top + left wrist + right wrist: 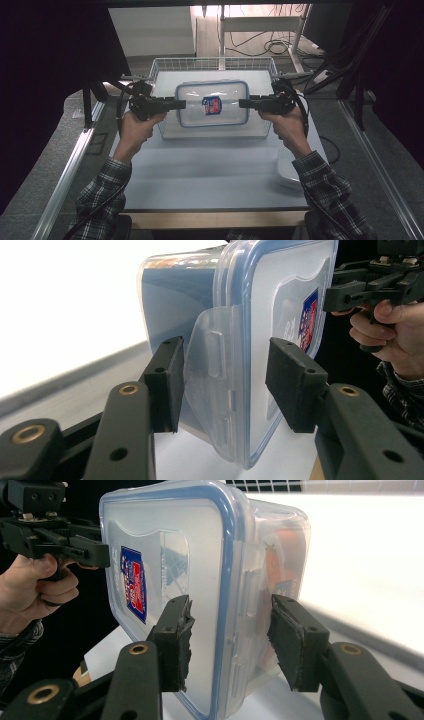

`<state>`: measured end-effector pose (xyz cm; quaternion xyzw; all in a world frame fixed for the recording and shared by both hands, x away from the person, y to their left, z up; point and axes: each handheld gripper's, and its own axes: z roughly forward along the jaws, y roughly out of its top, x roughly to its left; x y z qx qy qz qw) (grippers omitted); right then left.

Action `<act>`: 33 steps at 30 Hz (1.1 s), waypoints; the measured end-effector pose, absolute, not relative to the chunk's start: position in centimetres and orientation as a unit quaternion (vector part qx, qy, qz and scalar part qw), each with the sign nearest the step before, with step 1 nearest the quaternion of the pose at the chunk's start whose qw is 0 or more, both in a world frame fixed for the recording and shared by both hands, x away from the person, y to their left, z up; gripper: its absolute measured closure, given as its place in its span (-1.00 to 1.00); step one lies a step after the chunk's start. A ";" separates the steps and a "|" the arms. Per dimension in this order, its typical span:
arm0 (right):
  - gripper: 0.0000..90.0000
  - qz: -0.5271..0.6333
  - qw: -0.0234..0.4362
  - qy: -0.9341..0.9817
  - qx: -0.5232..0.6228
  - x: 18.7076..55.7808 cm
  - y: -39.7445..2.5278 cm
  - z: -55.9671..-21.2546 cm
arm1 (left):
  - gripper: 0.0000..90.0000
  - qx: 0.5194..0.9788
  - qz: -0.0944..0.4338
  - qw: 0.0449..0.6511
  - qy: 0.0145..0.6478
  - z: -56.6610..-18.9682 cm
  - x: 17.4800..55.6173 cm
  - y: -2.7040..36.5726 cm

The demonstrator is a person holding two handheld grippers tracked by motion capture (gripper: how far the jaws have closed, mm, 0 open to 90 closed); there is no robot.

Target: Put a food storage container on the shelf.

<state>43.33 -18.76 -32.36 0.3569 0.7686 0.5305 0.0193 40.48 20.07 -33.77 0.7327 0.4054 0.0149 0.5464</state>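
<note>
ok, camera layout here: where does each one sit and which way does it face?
High view: above the person's side, looking forward and down on the table; shows both forearms, left gripper, right gripper, each at one end of the box over a wire basket.
Left gripper view: rides the left gripper, looks along its open jaws at the box's end latch.
Right gripper view: rides the right gripper, faces the opposite end.
Shared: both gripper views show the box's label and the other hand's gripper.
</note>
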 end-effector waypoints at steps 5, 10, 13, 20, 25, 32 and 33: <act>0.16 0.534 0.021 0.765 0.360 44.4 -18.6 -31.4 | 0.13 0.734 0.014 0.545 0.406 -32.9 41.4 20.2; 0.16 0.537 0.023 0.761 0.363 45.3 -18.5 -30.6 | 0.13 0.736 0.017 0.544 0.403 -31.7 42.7 20.4; 0.16 0.539 0.024 0.759 0.366 45.9 -18.4 -30.0 | 0.13 0.738 0.019 0.542 0.402 -30.9 43.4 20.5; 0.15 0.543 0.030 0.753 0.371 47.6 -17.8 -28.8 | 0.12 0.731 0.021 0.547 0.406 -30.0 45.4 20.9; 0.14 0.539 0.031 0.752 0.379 48.5 -17.7 -28.9 | 0.11 0.726 0.016 0.550 0.413 -30.4 46.4 21.0; 0.13 0.536 0.029 0.750 0.386 49.6 -17.7 -29.5 | 0.09 0.722 0.015 0.552 0.416 -31.0 47.4 20.9; 0.13 0.536 0.029 0.750 0.386 49.6 -17.7 -29.5 | 0.09 0.724 0.017 0.551 0.416 -30.9 47.4 20.9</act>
